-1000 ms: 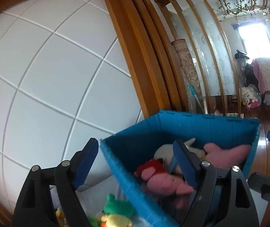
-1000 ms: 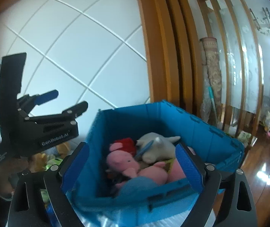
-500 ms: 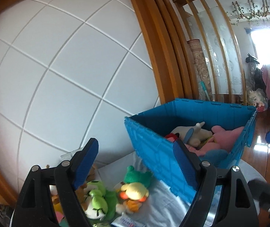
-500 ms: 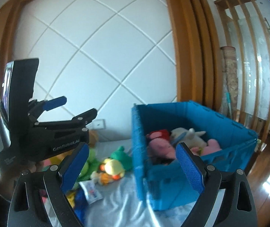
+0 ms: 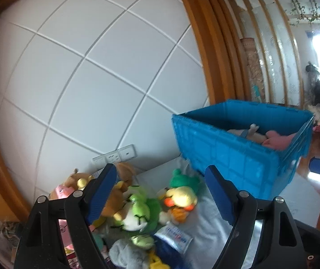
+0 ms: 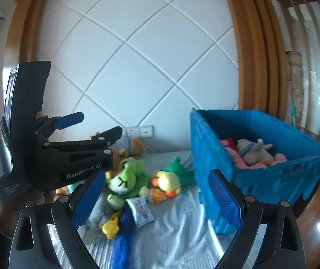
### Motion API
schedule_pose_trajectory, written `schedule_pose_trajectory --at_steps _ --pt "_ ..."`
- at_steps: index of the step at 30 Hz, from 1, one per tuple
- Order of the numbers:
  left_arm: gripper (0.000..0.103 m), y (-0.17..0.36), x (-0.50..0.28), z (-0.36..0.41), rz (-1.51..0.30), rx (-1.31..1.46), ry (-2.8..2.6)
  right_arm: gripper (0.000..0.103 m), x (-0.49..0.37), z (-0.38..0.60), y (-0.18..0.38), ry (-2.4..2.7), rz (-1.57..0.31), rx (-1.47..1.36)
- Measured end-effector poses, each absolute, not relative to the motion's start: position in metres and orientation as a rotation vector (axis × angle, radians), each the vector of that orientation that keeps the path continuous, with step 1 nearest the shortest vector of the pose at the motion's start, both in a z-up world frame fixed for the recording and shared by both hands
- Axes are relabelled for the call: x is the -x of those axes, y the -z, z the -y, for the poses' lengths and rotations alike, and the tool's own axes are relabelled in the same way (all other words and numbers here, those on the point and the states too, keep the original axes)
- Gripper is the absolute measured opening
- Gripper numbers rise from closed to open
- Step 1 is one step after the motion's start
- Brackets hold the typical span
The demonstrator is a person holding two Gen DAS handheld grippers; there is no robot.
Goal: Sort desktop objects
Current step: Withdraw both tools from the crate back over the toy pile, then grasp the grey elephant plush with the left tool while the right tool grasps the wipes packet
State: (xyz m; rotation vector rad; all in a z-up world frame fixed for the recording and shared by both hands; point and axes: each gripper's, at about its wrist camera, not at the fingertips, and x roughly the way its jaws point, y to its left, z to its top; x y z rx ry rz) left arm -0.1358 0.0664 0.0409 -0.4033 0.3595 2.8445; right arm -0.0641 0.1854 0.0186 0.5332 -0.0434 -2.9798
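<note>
Left gripper (image 5: 160, 192): one unit, jaws spread wide, nothing between the two blue pads; hangs above the toy heap. Seen a second time in the right wrist view (image 6: 92, 127), to the left of the heap, held in a hand.

Right gripper (image 6: 156, 198): one unit, jaws spread wide, holding nothing; raised over the cloth, the heap to its left and the bin to its right.

Green frog plush (image 6: 126, 174): one, white face, lying at the middle of the heap, just beside the duck.

Yellow duck plush (image 6: 167, 182): one, orange bill and feet, touching the dark green plush (image 6: 174, 165) behind it.

Brown plush toys (image 5: 124, 172): at least two, at the back of the heap near the wall; exact count cannot be told.

Pink plush (image 5: 62, 191): one on the cloth, partly hidden behind the left finger.

White packet (image 6: 140, 209): one, red and blue print, lying flat in front of the duck.

Small yellow toy (image 6: 110, 226): one, at the near edge of the heap, beside a blue fabric item (image 6: 120, 235).

Blue storage bin (image 6: 207, 157): one, open-topped, standing on the cloth to the right of the heap, apart from it.

Bin contents: one white plush (image 6: 253, 151), pink plush pieces (image 6: 234, 161), one red item (image 6: 228, 142); full count hidden by the wall.

Grey-white cloth (image 6: 182, 224): one, wrinkled, under everything.

Wall sockets (image 6: 139, 131): two plates seen from the right wrist, side by side behind the heap.
</note>
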Motion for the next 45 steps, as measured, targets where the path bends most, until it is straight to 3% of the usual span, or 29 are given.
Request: schedule_pose_trajectory --at_steps 27,45 --pt "0.081 -0.008 0.144 0.028 -0.333 0.528 -3.012 0.094 0.099 -0.127 0.007 2.843 -0.011 -0.603" --pt "0.081 0.082 0.143 0.076 -0.192 0.778 -3.148 0.095 0.154 -0.142 0.079 2.663 -0.072 -0.791"
